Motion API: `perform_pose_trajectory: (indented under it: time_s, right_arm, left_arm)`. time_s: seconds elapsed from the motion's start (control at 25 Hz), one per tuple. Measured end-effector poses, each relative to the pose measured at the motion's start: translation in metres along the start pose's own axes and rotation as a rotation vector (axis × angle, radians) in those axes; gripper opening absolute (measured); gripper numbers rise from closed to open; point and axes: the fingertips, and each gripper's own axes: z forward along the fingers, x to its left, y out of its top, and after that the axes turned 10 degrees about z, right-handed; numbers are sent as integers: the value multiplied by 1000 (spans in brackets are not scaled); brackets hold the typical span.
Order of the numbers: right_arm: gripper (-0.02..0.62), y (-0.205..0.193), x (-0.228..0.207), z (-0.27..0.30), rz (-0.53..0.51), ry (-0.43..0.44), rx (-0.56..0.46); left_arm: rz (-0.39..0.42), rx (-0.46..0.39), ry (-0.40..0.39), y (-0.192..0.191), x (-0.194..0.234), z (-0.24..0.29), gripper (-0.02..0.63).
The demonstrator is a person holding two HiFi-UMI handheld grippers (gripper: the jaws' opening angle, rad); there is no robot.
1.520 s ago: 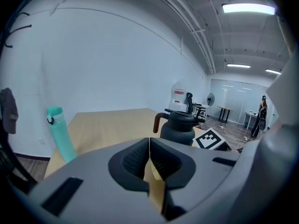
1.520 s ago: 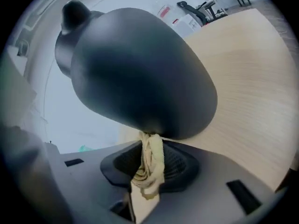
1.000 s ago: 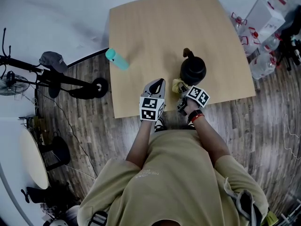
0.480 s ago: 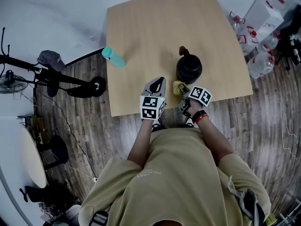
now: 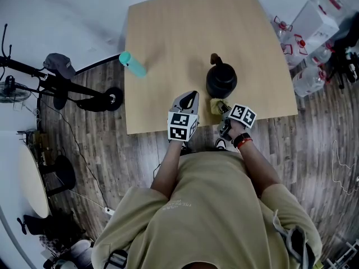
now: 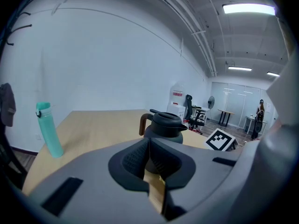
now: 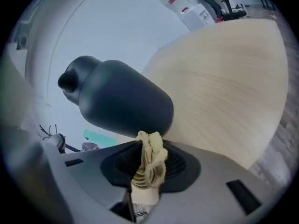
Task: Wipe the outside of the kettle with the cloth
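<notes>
Yellow cloth [image 7: 150, 160] is clamped in right gripper [image 5: 224, 112] jaws; black kettle [image 5: 221, 82] is stood on desk [image 5: 168, 38] at its 12 o'clock. Left gripper [image 6: 149, 160] jaws are held together, empty. Unbraced, the black kettle could be shoved or tipped by wiping pressure.

Kettle [image 5: 221, 82]: matte black body, brown handle. Cloth [image 7: 150, 161]: pale yellow. Counter [image 5: 185, 32]: light tan with fine wood grain. Bottle [image 5: 132, 64]: turquoise. Left gripper [image 6: 148, 146] and right gripper [image 7: 149, 146]: grey shells. Each marker cube [image 5: 180, 128] carries black square patterns on white. Fingers [image 6: 133, 160]: dark grey, ribbed pads. Floor [image 5: 320, 144]: grey-brown planks. Person's shirt [image 5: 207, 217]: khaki. Wristband [image 5: 240, 140]: red and black.
</notes>
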Motion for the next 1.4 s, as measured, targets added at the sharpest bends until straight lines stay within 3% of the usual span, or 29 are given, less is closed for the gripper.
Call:
perform_pose_trajectory:
  time_s: [1.0, 1.24, 1.4]
  right_arm:
    - [120, 97, -39, -42, -240, -69, -76]
    - [118, 122, -22, -65, -293, -2, -132]
    - [118, 138, 4, -93, -435, 35, -172]
  left_arm:
    - [-4, 4, 110, 2, -65, -17, 26]
    - [-11, -4, 152, 8, -75, -24, 26]
    - [-56, -39, 173, 22, -80, -25, 25]
